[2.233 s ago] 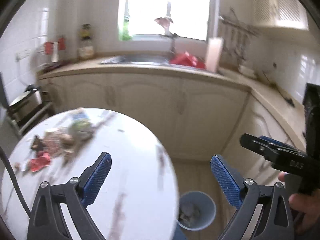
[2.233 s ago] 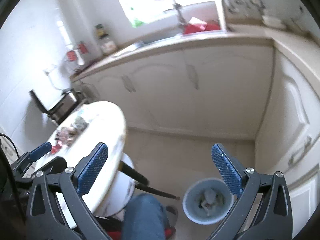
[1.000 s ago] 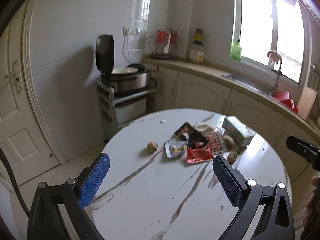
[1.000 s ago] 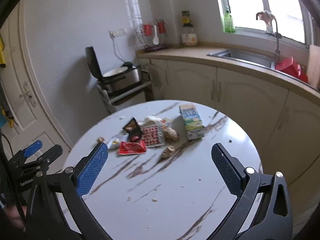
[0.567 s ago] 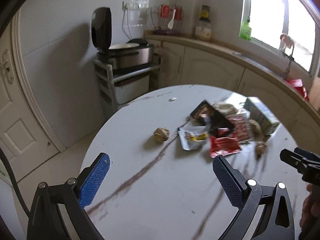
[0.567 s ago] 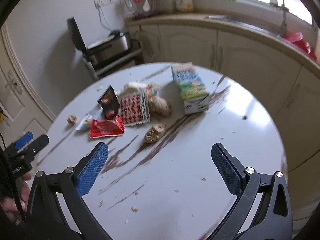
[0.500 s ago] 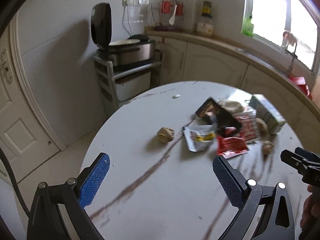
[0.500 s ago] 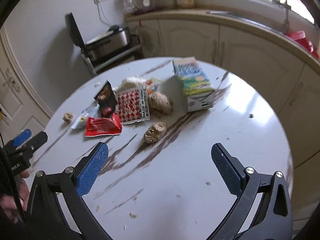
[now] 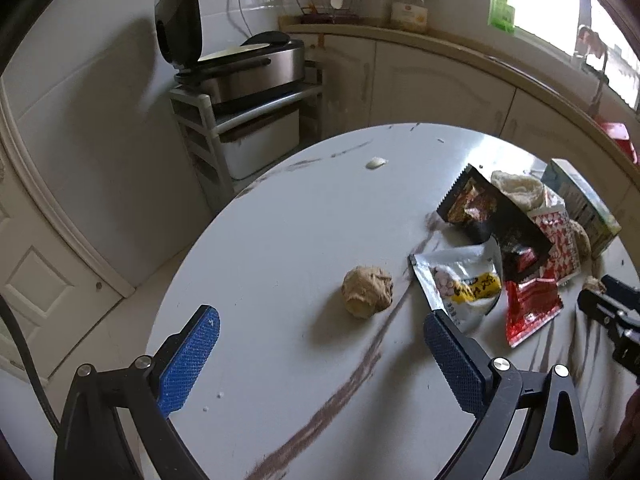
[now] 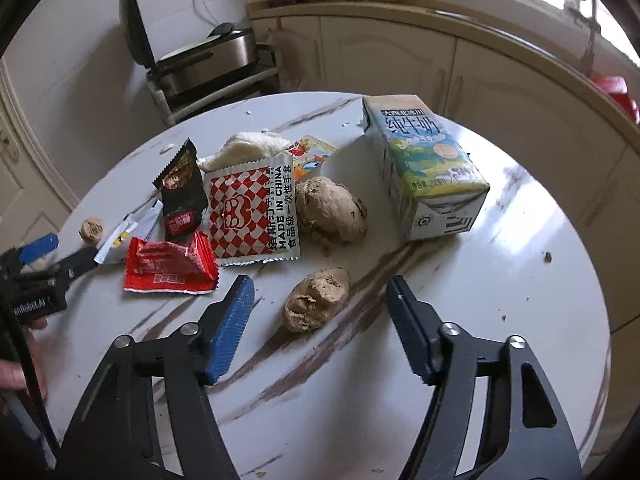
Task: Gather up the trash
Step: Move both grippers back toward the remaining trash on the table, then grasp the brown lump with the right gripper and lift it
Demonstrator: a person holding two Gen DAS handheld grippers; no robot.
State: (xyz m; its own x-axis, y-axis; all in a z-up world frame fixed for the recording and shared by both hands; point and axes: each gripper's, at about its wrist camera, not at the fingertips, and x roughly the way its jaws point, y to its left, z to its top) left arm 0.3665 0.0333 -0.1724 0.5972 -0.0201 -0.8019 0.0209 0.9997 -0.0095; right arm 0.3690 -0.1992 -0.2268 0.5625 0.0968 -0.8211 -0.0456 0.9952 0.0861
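Both pads of the right claw [image 10: 320, 312], closing with nothing yet pinched, are seen flanking a crumpled brown paper wad [image 10: 317, 299] just ahead on the table [image 10: 520, 280], its long axis slanted up-right, while the left claw [image 9: 320, 344] hangs spread, farther off.

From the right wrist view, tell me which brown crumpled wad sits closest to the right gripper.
The wad between the right gripper's closing jaws, untouched. The bigger wad lies farther back beside the checkered wrapper.
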